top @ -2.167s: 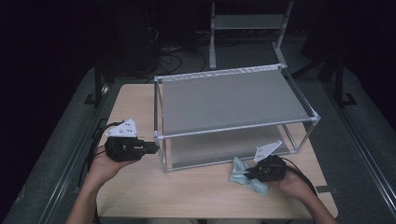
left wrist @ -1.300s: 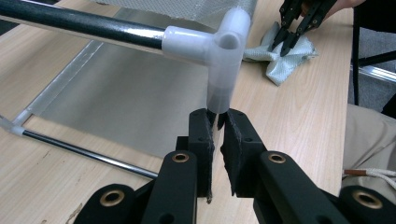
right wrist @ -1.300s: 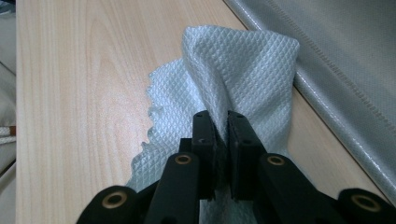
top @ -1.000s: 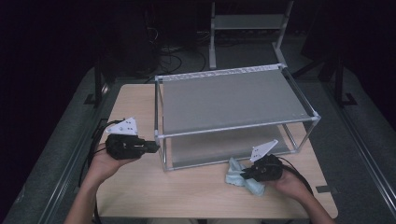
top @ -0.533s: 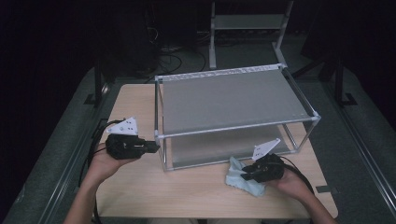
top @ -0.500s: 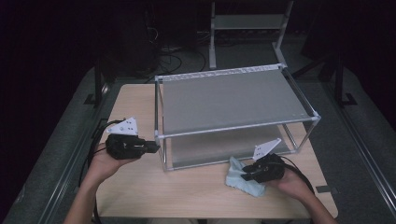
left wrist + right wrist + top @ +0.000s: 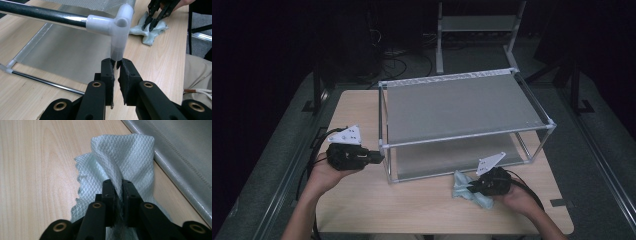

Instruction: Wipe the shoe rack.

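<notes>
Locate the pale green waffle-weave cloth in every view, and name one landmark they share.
High view: pale green waffle-weave cloth lower right of centre, on the table before the rack.
Left gripper view: top right, under the far gripper.
Right gripper view: centre, pinched between the jaws.
Shared landmark: the rack's grey lower shelf.

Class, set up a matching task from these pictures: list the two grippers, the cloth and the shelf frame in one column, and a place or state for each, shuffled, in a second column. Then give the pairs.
Things:
1. left gripper
2. right gripper
3. cloth
4. shelf frame

States:
A. pale green, bunched on the table
B. shut on the frame's corner post
C. stands on the table, metal with white joints
D. shut on a fold of the cloth

Pairs: 1-B, 2-D, 3-A, 4-C
</notes>
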A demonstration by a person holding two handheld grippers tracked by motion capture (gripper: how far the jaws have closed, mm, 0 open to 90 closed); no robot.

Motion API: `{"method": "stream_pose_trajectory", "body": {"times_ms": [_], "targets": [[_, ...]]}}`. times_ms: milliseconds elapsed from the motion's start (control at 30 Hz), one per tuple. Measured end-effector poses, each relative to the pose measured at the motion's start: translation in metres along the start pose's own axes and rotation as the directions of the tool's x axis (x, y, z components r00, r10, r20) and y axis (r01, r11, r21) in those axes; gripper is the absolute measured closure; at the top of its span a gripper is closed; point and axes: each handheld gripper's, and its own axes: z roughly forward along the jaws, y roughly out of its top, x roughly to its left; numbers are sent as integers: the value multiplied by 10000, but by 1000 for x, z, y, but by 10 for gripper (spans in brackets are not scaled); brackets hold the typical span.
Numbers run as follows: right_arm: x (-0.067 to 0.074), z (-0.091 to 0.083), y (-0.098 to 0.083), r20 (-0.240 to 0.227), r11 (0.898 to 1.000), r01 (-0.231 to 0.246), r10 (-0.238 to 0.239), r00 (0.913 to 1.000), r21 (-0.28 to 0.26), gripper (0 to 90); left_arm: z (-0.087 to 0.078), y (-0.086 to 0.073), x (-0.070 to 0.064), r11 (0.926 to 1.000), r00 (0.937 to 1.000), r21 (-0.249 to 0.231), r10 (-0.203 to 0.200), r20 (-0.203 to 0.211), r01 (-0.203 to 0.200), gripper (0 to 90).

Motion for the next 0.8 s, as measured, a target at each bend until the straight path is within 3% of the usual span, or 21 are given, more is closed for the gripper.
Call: {"method": "stream_pose_trajectory", "body": {"times_ms": [67,433,667,800], "targets": [[0,0,4,-36,9999,41,-40,10000,107,825,0,0,0,10000,10000,-6,2,10,-2,815],[3,-6,27,215,9976,-69,84,9997,-693,826,1,1,2,10000,10000,51,30,19,-31,815],[7,11,46,-115,9977,15,-23,9999,-679,825,1,3,6,10000,10000,52,21,19,-21,815],[9,24,62,-96,9937,172,-184,9998,-1103,824,1,3,10,10000,10000,42,-74,-6,74,816]]}}
